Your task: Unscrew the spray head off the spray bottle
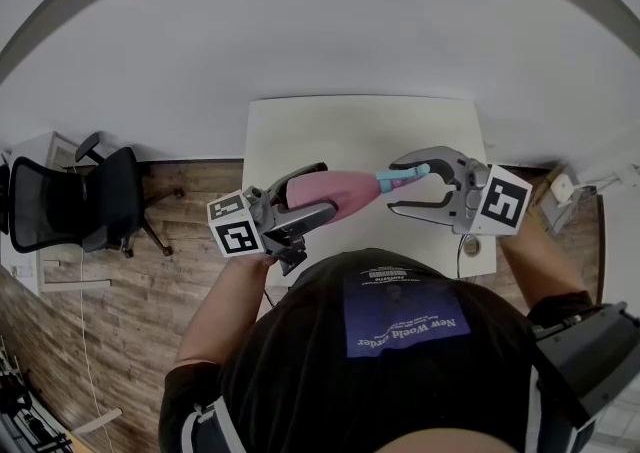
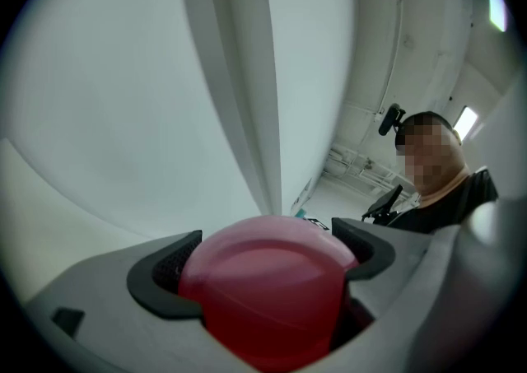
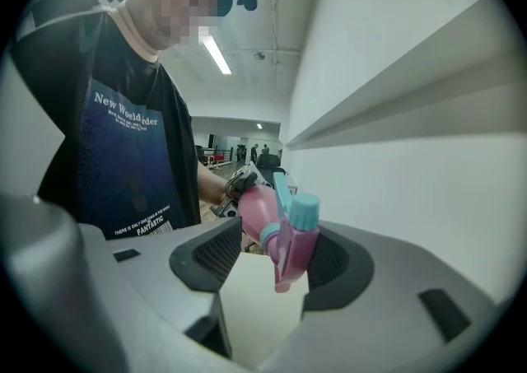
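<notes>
Pink plastic spray bottle (image 1: 340, 189) is lying level in the air above the white table (image 1: 360, 126). Its long axis is running left to right, with the teal-and-pink spray head (image 3: 296, 235) pointing into the right gripper (image 1: 393, 185). The left gripper (image 2: 265, 252) is clamping the bottle's base. The right jaws are standing apart around the head, a clear gap showing at one pad. Closing on the head is probably next.

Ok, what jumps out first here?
The pink spray bottle, held level above the white table between both grippers. The left gripper is clamped on its rounded base. The teal-and-pink spray head sits between the open jaws of the right gripper, with a gap on one side.
</notes>
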The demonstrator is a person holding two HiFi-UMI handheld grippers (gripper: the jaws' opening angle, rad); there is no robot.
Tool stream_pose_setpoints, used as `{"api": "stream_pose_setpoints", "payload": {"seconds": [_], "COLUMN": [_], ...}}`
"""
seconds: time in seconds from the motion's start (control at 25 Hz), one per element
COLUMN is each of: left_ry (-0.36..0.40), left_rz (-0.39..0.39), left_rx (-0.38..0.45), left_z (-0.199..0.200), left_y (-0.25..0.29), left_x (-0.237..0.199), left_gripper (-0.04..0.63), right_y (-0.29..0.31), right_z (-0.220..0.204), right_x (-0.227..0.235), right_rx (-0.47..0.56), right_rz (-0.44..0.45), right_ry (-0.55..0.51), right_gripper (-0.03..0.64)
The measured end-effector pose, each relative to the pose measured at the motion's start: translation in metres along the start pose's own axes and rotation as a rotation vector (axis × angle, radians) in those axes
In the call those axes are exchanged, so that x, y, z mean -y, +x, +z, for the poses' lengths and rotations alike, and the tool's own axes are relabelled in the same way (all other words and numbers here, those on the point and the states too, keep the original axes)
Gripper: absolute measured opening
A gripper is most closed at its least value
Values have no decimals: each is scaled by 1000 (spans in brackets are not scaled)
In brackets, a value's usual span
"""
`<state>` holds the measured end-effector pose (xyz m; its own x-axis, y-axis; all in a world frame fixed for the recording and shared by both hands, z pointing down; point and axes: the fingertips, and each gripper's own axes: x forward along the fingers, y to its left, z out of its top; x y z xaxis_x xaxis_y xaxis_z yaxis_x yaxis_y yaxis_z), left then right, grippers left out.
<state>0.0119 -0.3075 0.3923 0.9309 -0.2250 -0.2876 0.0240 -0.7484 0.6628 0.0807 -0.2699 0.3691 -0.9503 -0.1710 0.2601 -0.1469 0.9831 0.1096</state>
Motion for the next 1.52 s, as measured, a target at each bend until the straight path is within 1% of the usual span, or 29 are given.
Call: {"api": "stream_pose_setpoints", "payload": {"seconds": [0.12, 0.2, 0.32, 0.4, 0.48, 0.56, 0.6, 0.72, 0.84, 0.96, 1.16, 1.24, 1.36, 1.44, 1.52], "left_ry": [60, 88, 120, 154, 194, 235, 256, 323, 408, 486, 581, 606, 618, 629, 638], "left_rz": [16, 17, 12, 13, 15, 15, 13, 4, -10, -14, -24, -33, -47, -53, -56], "left_rx": [-1, 6, 17, 15, 6, 0, -3, -13, -29, -36, -41, -41, -36, -43, -45], "left_z": [1, 4, 7, 9, 12, 13, 13, 12, 9, 6, 6, 6, 6, 5, 6], "left_y": [-2, -5, -7, -8, -8, -7, -8, -11, -8, -6, -7, -6, -6, -6, -5], "left_x": [1, 3, 6, 8, 9, 11, 13, 18, 25, 33, 41, 42, 43, 45, 47], "left_gripper": [502, 502, 502, 502, 502, 502, 502, 502, 502, 502, 502, 502, 502, 502, 502], "right_y": [-15, -30, -57, -71, -79, -74, -69, -52, -41, -36, -34, -34, -35, -34, -30], "right_z": [7, 8, 8, -1, -14, -24, -28, -37, -37, -34, -27, -25, -24, -22, -22], "right_x": [6, 16, 36, 55, 69, 68, 63, 44, 34, 30, 27, 27, 28, 28, 28], "right_rx": [50, 115, 261, 353, 417, 445, 441, 400, 389, 410, 447, 466, 499, 506, 488], "right_rz": [1, 9, 35, 47, 77, 142, 179, 282, 378, 440, 515, 542, 572, 577, 569], "right_ry": [87, 207, 486, 710, 950, 1155, 1226, 1369, 1465, 1522, 1536, 1541, 1547, 1552, 1558], "right_gripper": [210, 222, 228, 231, 240, 250, 257, 261, 261, 261, 260, 261, 261, 261, 259]}}
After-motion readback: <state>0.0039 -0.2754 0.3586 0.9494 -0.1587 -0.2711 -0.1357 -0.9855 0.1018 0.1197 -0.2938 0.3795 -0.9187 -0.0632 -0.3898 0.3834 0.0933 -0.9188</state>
